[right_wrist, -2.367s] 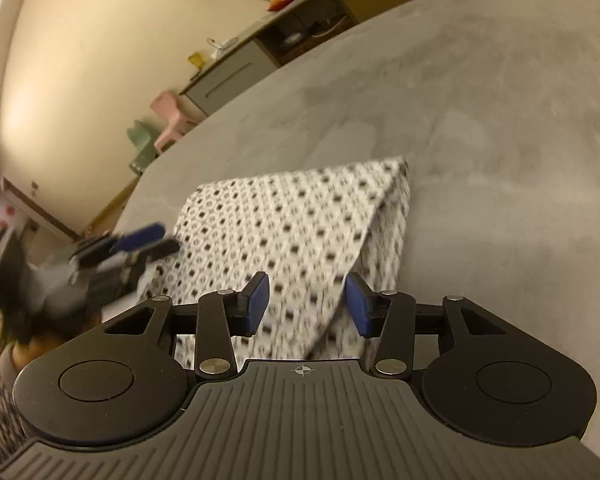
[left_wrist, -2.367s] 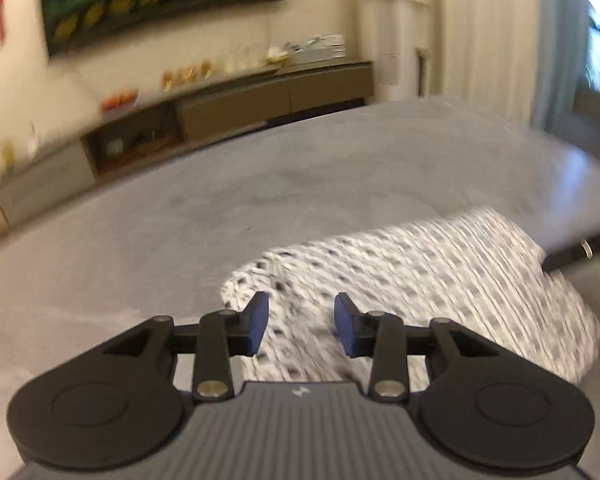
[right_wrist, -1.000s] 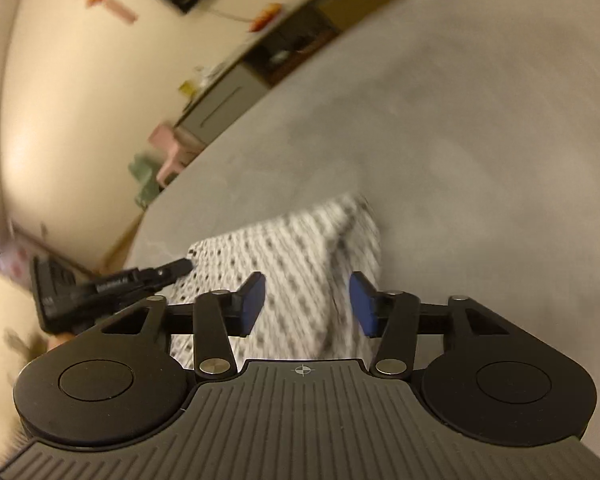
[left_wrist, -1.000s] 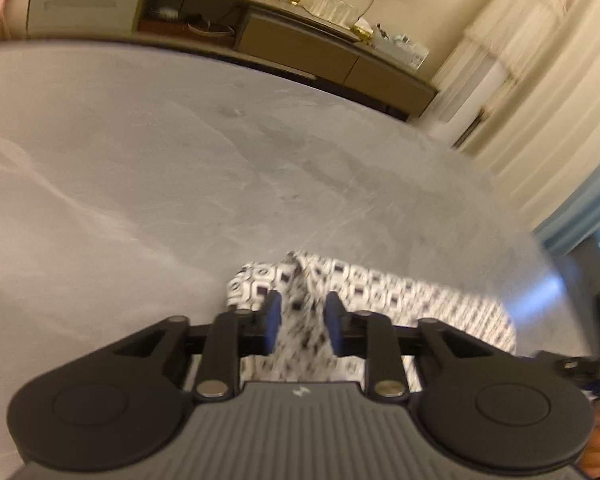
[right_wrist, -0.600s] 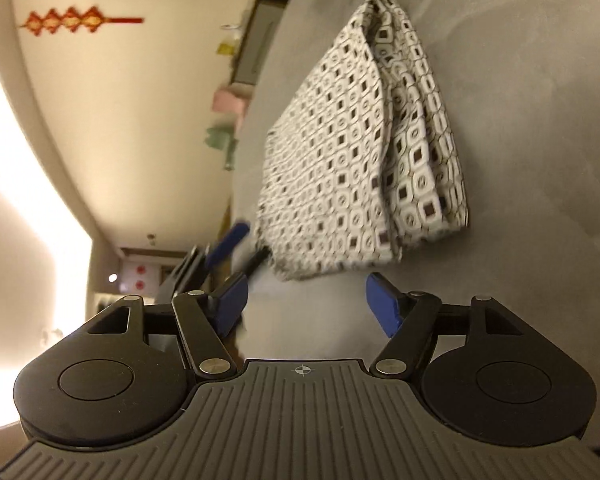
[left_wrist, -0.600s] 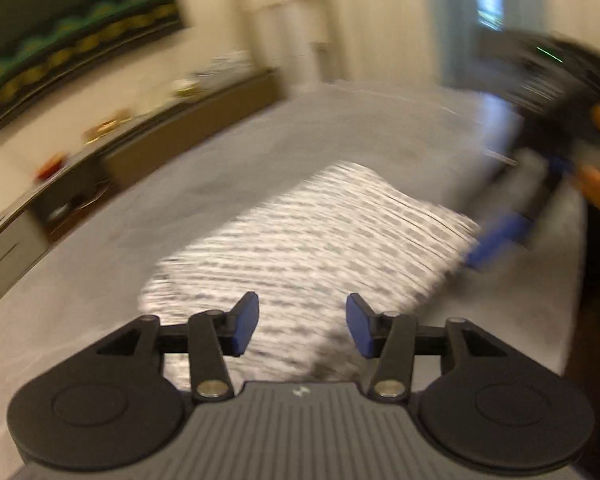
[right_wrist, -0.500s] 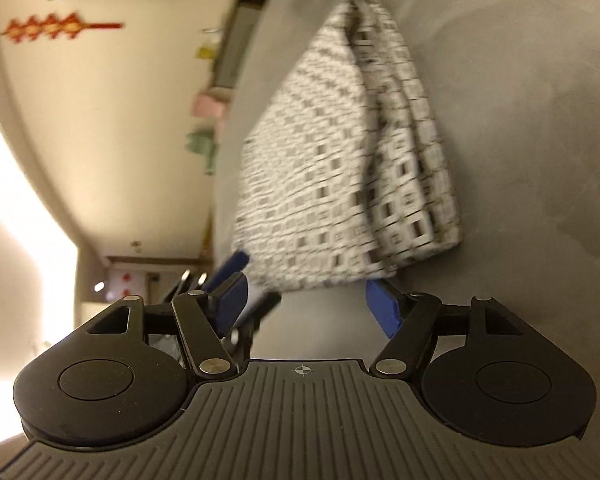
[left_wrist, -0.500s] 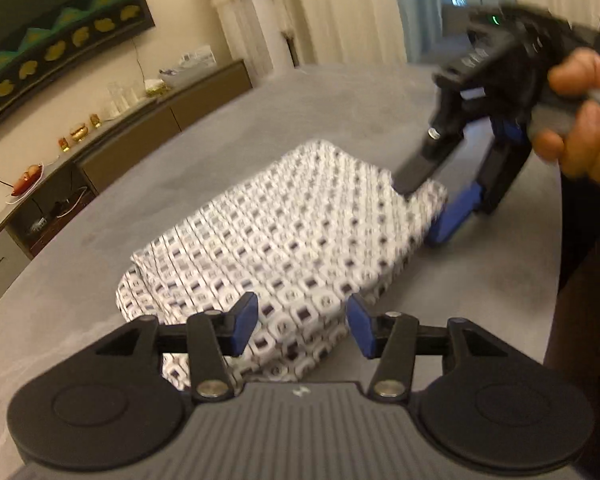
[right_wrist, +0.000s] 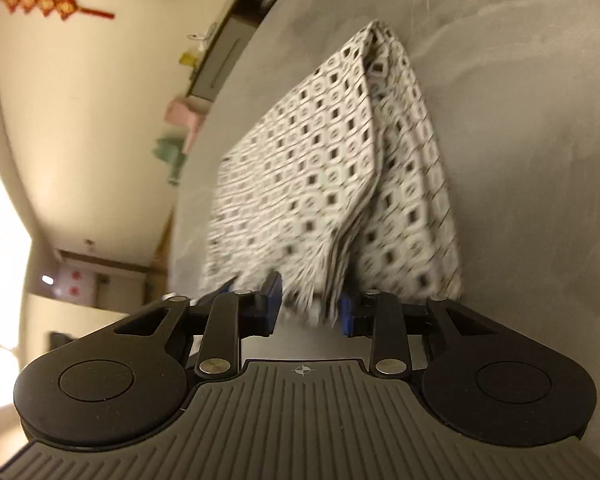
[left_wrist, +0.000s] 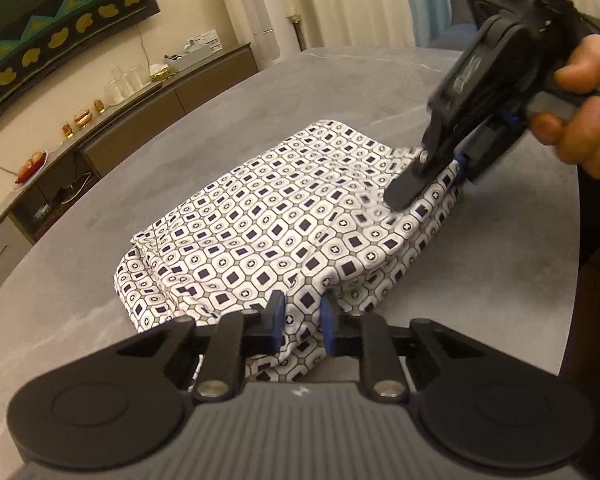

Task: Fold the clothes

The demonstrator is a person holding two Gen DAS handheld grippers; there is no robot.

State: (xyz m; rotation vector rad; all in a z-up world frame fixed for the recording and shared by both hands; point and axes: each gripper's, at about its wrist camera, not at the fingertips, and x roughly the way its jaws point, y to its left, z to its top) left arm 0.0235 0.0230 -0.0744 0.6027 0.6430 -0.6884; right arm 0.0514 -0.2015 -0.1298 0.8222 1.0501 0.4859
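White garment (left_wrist: 284,220) with navy squares and ringed dots; grey table (left_wrist: 100,184).

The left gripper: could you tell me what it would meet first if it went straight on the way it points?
The left gripper already has the patterned cloth's near edge between its fingers, so it would meet more of that cloth first. Beyond it lies bare table, as far as depth can be judged.

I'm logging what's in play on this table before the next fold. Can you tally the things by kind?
Patterned garment: 1
Handheld grippers: 2, left gripper and right gripper
Grey table: 1
Total: 4
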